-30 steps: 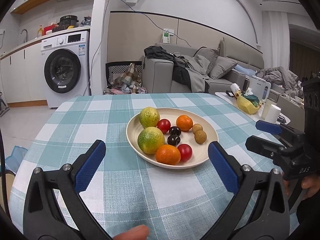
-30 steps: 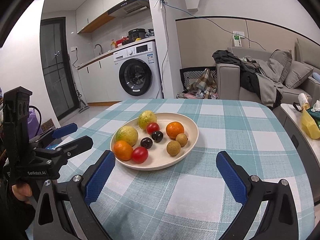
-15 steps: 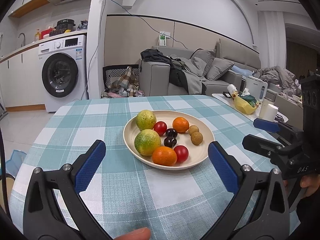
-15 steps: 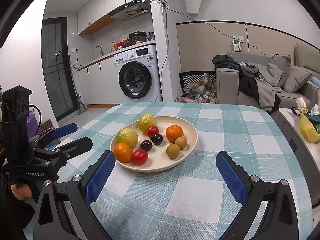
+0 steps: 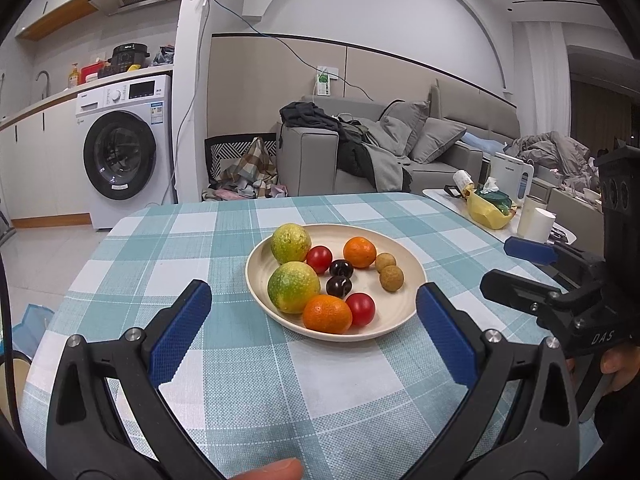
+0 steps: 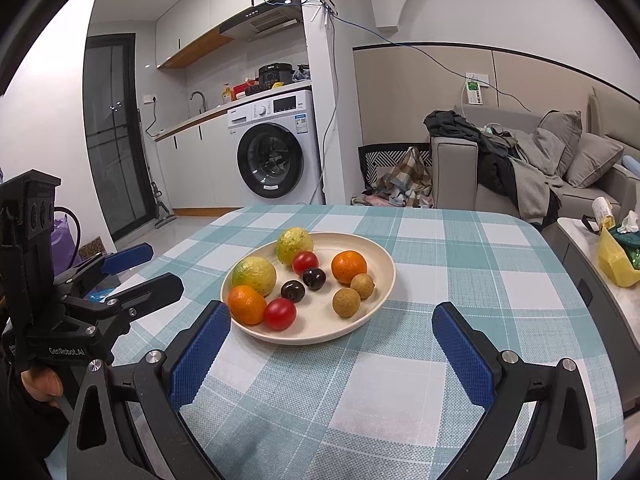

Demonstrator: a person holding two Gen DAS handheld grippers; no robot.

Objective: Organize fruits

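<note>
A cream plate (image 5: 412, 276) (image 6: 382, 254) stands on the checked table. It holds two yellow-green citrus fruits (image 5: 293, 292) (image 6: 255, 275), two oranges (image 5: 327, 313) (image 6: 349, 267), two red tomatoes (image 5: 360, 309) (image 6: 280, 313), two dark cherries (image 5: 339, 286) (image 6: 293, 291) and two brown longans (image 5: 391, 278) (image 6: 346, 302). My left gripper (image 5: 316, 330) is open and empty, just short of the plate; it also shows at the left of the right wrist view (image 6: 142, 270). My right gripper (image 6: 334, 346) is open and empty, near the plate's front; it also shows at the right of the left wrist view (image 5: 516, 266).
The table (image 5: 224, 240) has a teal and white checked cloth. A side table (image 5: 448, 196) with a yellow bag, a white cup and a kettle stands to the right. A grey sofa (image 5: 360, 160) and a washing machine (image 5: 120, 152) lie beyond the far edge.
Both views have tilted up slightly, so the plate sits a little lower in each frame. Both grippers stay open and empty.
</note>
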